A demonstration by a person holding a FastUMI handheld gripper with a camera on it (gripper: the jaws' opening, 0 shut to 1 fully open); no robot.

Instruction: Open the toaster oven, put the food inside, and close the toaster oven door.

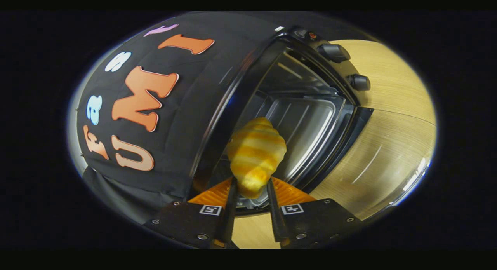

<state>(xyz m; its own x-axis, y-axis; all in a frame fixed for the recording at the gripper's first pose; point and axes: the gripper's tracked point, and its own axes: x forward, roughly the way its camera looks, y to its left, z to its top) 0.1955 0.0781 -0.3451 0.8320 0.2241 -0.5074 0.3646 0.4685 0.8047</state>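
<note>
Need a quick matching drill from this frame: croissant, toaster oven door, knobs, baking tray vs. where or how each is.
1. croissant
2. toaster oven door
3. knobs
4. baking tray

A. inside the oven cavity
B. open
C. on the oven's front panel, beside the opening
D. pinched between the fingers of the gripper

Pairs: 1-D, 2-B, 3-C, 4-A

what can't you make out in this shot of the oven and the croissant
- Lower end of the croissant, gripper view: sunk between the fingers of the gripper shut on it.
- Toaster oven floor and door hinge: hidden behind the croissant and fingers.
- Markings around the knobs: too small and warped by the fisheye.
- The tray front edge: covered by the croissant.
</note>
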